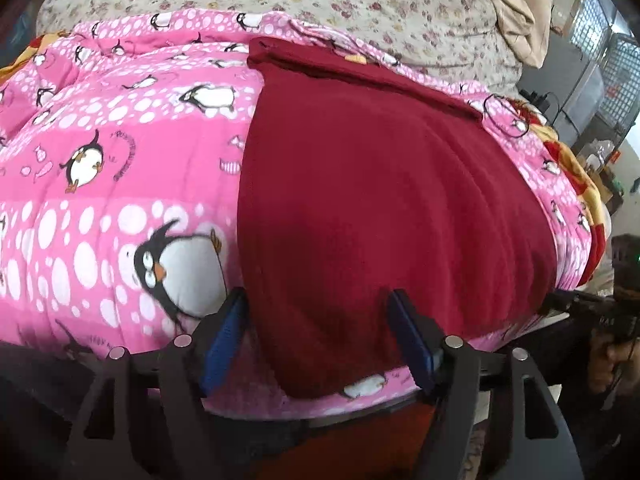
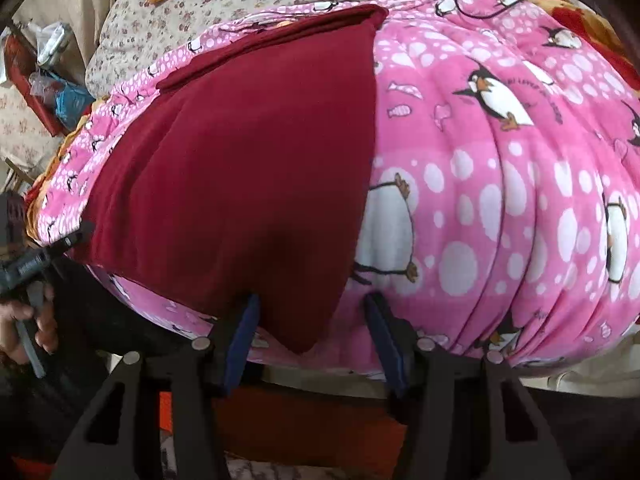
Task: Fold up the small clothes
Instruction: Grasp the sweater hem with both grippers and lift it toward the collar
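Both grippers, left (image 1: 318, 300) and right (image 2: 312, 304), stood wide apart, empty, at the near corners of the maroon garment (image 1: 384, 184), flat on the pink penguin quilt (image 1: 120, 168).

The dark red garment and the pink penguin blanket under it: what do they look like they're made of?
Dark red garment: probably soft matte knit or fleece; no sheen, gentle ripples. Pink penguin blanket: looks like padded, quilted printed cloth, puffing between stitched lines.

Both wrists close, sharing garment (image 1: 392, 208), probably centred
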A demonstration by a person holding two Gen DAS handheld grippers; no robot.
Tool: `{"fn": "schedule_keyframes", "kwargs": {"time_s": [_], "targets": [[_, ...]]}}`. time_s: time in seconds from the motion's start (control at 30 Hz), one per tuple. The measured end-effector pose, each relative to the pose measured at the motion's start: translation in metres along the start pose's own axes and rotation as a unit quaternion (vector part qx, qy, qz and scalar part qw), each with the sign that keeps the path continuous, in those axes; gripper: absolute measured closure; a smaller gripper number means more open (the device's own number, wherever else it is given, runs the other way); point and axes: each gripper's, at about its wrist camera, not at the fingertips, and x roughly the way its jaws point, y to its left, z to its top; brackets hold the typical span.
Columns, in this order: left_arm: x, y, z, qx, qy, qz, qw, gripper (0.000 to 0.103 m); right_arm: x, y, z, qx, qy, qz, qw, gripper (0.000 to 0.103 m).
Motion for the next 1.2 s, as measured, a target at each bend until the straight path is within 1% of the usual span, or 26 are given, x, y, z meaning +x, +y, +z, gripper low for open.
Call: {"fn": "schedule_keyframes", "kwargs": {"time_s": [0.03,0.07,0.13,0.2,0.23,0.27,0.3,0.37,0.4,0.47,0.5,0.53,0.57,0.6,0.67,0.7,0.73,0.8,0.83,0.87,0.93,1.0,1.07,1.13,1.2], "targets": [[-0.001,0.002,-0.002,-0.009,0.005,-0.005,0.9999,0.054,-0.002,-0.001,0.0,0.003,0.001,0.012,1.0,0.065],[-0.003,0.004,-0.006,-0.02,0.01,-0.013,0.9997,0.054,-0.003,-0.002,-0.001,0.009,0.001,0.028,1.0,0.08],[-0.003,0.01,-0.011,-0.043,0.015,-0.036,0.9983,0.056,-0.007,-0.007,-0.002,0.021,-0.005,0.052,0.998,0.081],[-0.003,0.013,-0.011,-0.052,0.013,-0.032,0.998,0.066,-0.006,-0.015,-0.002,0.044,-0.004,0.067,0.997,0.081],[-0.002,0.015,-0.011,-0.059,0.013,-0.036,0.9975,0.066,-0.004,-0.019,-0.003,0.055,-0.001,0.071,0.996,0.081],[-0.004,0.017,-0.011,-0.065,0.01,-0.038,0.9971,0.071,-0.002,-0.023,-0.004,0.064,0.002,0.076,0.995,0.081],[-0.005,0.02,-0.01,-0.073,0.004,-0.037,0.9966,0.078,-0.002,-0.024,-0.004,0.068,0.002,0.08,0.995,0.079],[-0.007,0.024,-0.009,-0.086,-0.007,-0.033,0.9957,0.085,0.0,-0.024,-0.003,0.068,0.002,0.083,0.994,0.078],[-0.007,0.025,-0.009,-0.089,-0.008,-0.033,0.9955,0.091,0.001,-0.023,-0.002,0.065,0.001,0.083,0.994,0.077],[-0.006,0.024,-0.009,-0.085,-0.006,-0.031,0.9959,0.099,0.001,-0.02,-0.001,0.06,0.002,0.086,0.995,0.077],[-0.007,0.023,-0.009,-0.083,-0.005,-0.035,0.9959,0.103,0.0,-0.015,-0.001,0.056,0.003,0.088,0.995,0.081],[-0.007,0.022,-0.008,-0.083,-0.004,-0.037,0.9958,0.103,-0.005,-0.014,-0.003,0.049,0.001,0.093,0.994,0.086],[-0.009,0.021,-0.008,-0.085,-0.005,-0.038,0.9957,0.103,-0.009,-0.01,-0.002,0.038,-0.003,0.095,0.995,0.094],[-0.012,0.022,-0.008,-0.088,-0.008,-0.038,0.9954,0.103,-0.013,-0.005,-0.001,0.027,-0.009,0.094,0.995,0.094],[-0.017,0.023,-0.006,-0.097,-0.017,-0.043,0.9942,0.103,-0.03,0.004,0.001,0.008,-0.037,0.105,0.994,0.095],[-0.025,0.024,-0.005,-0.098,-0.031,-0.047,0.9936,0.103,-0.04,0.008,0.002,0.002,-0.059,0.115,0.992,0.096],[-0.036,0.023,-0.002,-0.093,-0.052,-0.054,0.9928,0.103,-0.054,0.013,0.004,-0.009,-0.09,0.126,0.988,0.096],[-0.059,0.019,0.004,-0.078,-0.095,-0.072,0.9899,0.103,-0.077,0.02,0.006,-0.035,-0.134,0.129,0.982,0.096],[-0.074,0.016,0.008,-0.066,-0.116,-0.082,0.9876,0.103,-0.093,0.025,0.007,-0.052,-0.161,0.132,0.977,0.097],[-0.086,0.013,0.01,-0.056,-0.13,-0.089,0.9859,0.103,-0.105,0.029,0.008,-0.065,-0.18,0.137,0.972,0.097],[-0.108,0.01,0.013,-0.039,-0.152,-0.091,0.9835,0.103,-0.133,0.037,0.01,-0.095,-0.219,0.141,0.961,0.098],[-0.13,0.008,0.013,-0.028,-0.17,-0.101,0.9798,0.103,-0.156,0.044,0.011,-0.106,-0.247,0.157,0.95,0.098],[-0.154,0.003,0.009,-0.012,-0.192,-0.11,0.9752,0.103,-0.183,0.053,0.008,-0.127,-0.279,0.175,0.936,0.098],[-0.175,-0.002,0.005,-0.001,-0.205,-0.128,0.9703,0.103,-0.204,0.06,0.006,-0.144,-0.293,0.174,0.929,0.098],[-0.192,-0.008,0.003,0.01,-0.214,-0.148,0.9656,0.103,-0.222,0.064,0.006,-0.152,-0.306,0.182,0.922,0.098]]}}
